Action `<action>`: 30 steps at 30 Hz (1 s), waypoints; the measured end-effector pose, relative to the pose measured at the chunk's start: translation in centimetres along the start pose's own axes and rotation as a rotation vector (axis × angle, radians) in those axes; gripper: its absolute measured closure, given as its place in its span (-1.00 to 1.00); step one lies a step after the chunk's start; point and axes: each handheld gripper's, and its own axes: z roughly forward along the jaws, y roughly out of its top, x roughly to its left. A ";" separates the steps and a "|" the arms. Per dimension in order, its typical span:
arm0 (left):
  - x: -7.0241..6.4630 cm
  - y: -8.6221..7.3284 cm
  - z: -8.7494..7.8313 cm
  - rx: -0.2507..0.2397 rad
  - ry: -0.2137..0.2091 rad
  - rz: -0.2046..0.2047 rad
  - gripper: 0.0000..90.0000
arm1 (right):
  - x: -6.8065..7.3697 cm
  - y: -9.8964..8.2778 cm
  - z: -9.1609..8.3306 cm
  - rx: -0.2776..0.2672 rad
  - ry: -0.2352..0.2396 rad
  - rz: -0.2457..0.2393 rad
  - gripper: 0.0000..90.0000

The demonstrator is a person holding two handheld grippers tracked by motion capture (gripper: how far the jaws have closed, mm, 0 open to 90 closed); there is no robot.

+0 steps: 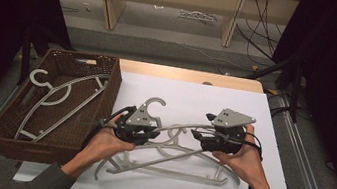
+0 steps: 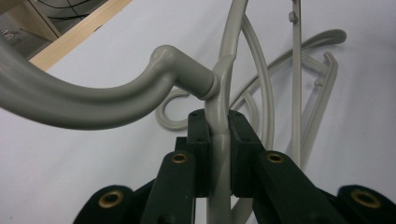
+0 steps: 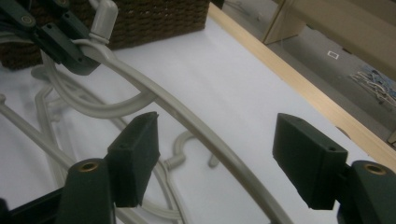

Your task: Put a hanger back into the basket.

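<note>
Two grey plastic hangers lie in the wicker basket (image 1: 109, 73) at the left of the tabletop (image 1: 191, 95). On the white sheet lies a tangled pile of hangers (image 1: 165, 167), at least two, though the exact count cannot be told. One more, the lifted hanger (image 1: 155, 103), is raised above that pile. The left tongs (image 1: 136, 131) are clenched on its neck just below the hook, pads pressing both sides. The right tongs (image 3: 215, 158) stand released and wide; the lifted hanger's arm runs between their pads (image 3: 137, 154) without touching either.
</note>
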 end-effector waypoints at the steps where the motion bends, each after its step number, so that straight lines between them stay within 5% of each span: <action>1: 0.1 0.0 -0.1 -0.004 0.007 -0.003 0.81 | 0.0 0.0 -0.1 -0.004 -0.008 0.010 -0.34; 16: 2.1 -0.8 -1.5 -0.028 0.044 -0.114 0.81 | 0.6 -1.4 -2.1 -0.165 0.003 0.189 -0.55; 23: 2.3 -0.5 -2.8 -0.064 0.052 -0.143 0.81 | 1.9 -2.7 -2.1 -0.237 -0.074 0.192 -0.52; 30: 2.3 -0.3 -4.2 -0.097 0.056 -0.174 0.81 | 3.5 -3.8 -1.8 -0.230 -0.069 0.191 -0.56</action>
